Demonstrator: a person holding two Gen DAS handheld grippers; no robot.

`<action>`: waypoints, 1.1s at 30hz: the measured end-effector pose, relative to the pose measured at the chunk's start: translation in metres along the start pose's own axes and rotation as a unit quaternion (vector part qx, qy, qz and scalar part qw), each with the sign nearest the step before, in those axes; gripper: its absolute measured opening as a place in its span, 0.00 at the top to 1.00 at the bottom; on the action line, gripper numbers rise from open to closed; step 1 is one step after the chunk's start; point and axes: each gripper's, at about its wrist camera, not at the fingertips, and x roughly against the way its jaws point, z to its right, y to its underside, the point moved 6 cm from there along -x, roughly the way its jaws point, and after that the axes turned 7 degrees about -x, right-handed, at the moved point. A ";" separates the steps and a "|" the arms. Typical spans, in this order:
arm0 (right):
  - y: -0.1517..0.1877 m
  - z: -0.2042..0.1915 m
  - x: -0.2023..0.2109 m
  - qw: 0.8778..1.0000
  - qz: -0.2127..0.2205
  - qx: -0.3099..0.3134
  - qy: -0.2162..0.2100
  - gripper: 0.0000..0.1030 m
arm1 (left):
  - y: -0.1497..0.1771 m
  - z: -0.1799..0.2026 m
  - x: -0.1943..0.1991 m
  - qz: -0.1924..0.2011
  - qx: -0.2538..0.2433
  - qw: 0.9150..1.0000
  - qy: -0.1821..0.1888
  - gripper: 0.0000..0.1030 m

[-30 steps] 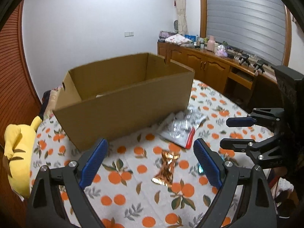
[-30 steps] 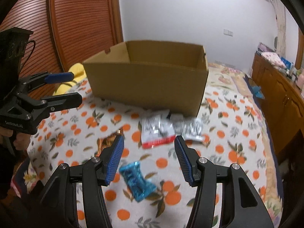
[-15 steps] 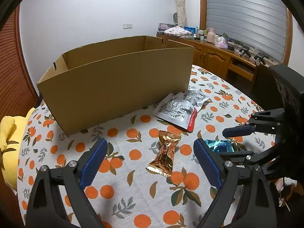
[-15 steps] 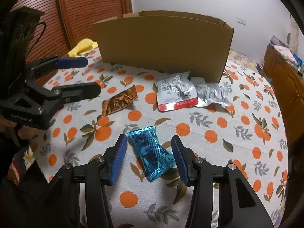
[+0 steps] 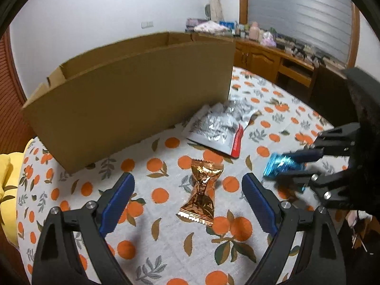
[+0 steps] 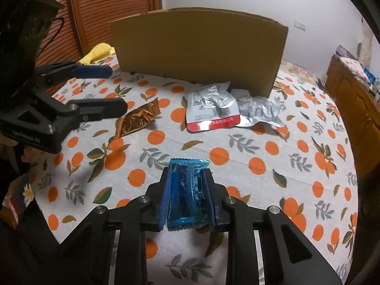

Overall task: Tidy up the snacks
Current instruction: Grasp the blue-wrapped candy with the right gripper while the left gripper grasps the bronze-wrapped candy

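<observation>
A plain corrugated cardboard box [image 6: 199,49], open-topped and matte brown, stands at the back of the desk [image 6: 296,166], whose cloth is printed with oranges and leaves. Left of the box's front wall, the left gripper [image 6: 95,90] hovers with its fingers spread, just above a crinkled copper-foil candy wrapper [image 6: 137,118] with twisted, serrated ends. Directly before the box lies a flat silver pouch [image 6: 211,109] with a red bottom band, touching a second crumpled silver pouch [image 6: 261,114] near the box's right corner. Nearer the camera, well in front of the box, the right gripper [image 6: 187,197] pinches a glossy blue pillow-shaped snack packet [image 6: 185,190] – ridged, translucent – between its fingers
</observation>
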 end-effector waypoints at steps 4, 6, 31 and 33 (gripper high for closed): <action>0.003 0.007 0.002 1.000 0.007 -0.009 0.015 0.75 | 0.001 0.003 -0.013 -0.021 -0.013 1.000 0.011 0.10; 0.004 0.009 0.002 1.000 0.008 -0.014 0.014 0.73 | 0.001 0.004 -0.017 -0.027 -0.015 0.999 0.015 0.10; 0.004 0.012 -0.003 1.000 0.013 -0.017 0.005 0.65 | 0.012 -0.003 -0.043 -0.071 -0.003 0.997 0.024 0.00; 0.005 0.011 -0.003 1.000 0.012 -0.016 0.005 0.64 | 0.012 -0.002 -0.044 -0.071 -0.003 0.997 0.024 0.00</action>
